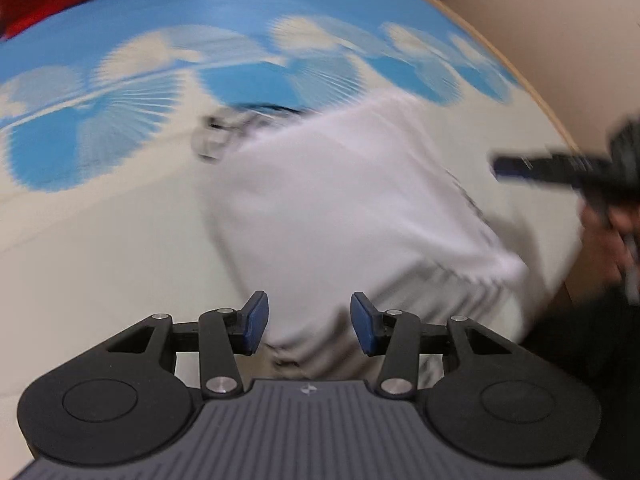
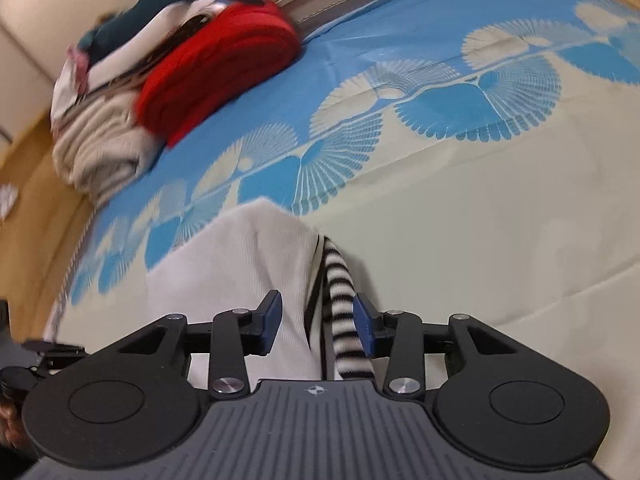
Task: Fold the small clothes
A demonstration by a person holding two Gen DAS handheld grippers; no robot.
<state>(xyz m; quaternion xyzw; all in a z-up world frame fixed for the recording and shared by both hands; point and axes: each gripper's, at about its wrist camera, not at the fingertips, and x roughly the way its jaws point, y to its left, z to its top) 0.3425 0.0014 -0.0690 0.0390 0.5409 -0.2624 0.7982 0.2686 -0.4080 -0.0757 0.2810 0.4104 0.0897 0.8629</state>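
While white garment [image 1: 352, 208] is lying folded on the bedsheet [image 2: 480, 208], both grippers — left gripper [image 1: 309, 322], right gripper [image 2: 317, 322] — are hovering unclenched, grasping nothing.

Blue cloth [image 2: 400, 20] over the tabletop, cream fan-shaped medallions along its border, plain cream nearer us. White ribbed garment [image 2: 256, 264] lying there, with a black-and-white striped piece [image 2: 340, 292] beside it. Bright red folded fabric [image 2: 224, 68] on the pile, dark teal above, beige underneath. Blue pads on black fingers [image 2: 272, 320].

Left tool [image 1: 309, 322] jaws apart, angled downward, right tool [image 2: 317, 322] likewise parted (nothing pinched)
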